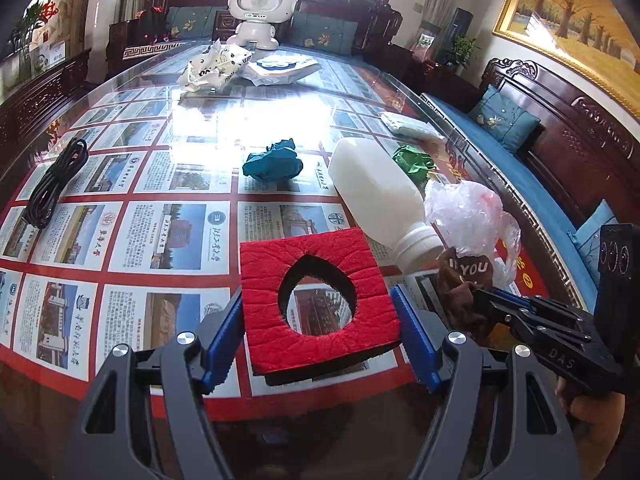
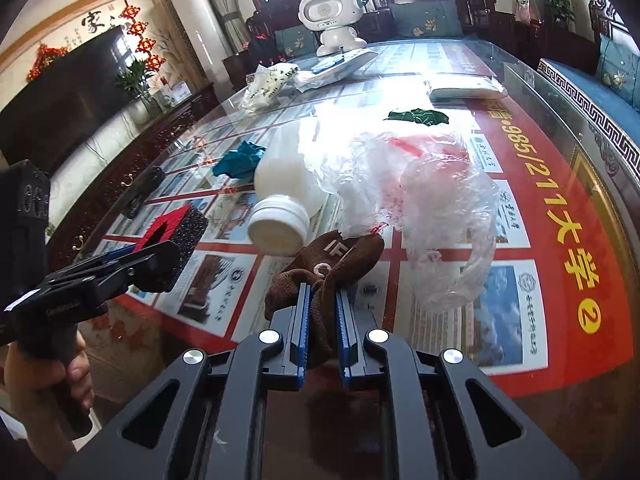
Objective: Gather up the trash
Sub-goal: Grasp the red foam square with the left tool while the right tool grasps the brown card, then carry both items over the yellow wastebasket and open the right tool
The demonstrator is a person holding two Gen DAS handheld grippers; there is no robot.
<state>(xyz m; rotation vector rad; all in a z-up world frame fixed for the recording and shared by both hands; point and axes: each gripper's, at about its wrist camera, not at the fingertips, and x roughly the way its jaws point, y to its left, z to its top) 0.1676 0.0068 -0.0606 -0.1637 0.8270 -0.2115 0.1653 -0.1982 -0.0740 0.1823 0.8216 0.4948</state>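
Right tongs (image 2: 322, 320) pinch brown sock (image 2: 320, 268); left tongs (image 1: 320, 336) clamp red sponge (image 1: 312, 272); bottle (image 2: 280, 196) ahead.

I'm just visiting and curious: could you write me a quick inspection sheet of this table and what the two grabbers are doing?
Surface: glass-topped table over printed posters.
Job's things: red foam pad, white bottle on its side, clear plastic bag, brown sock, teal crumpled paper, green crumpled paper.
Clutter: white toy robot, white wrappers.
Grippers: left gripper clamps the pad; right gripper shut on the sock.
Cables: black coiled cable.
Surroundings: carved wooden sofas, painting, television.
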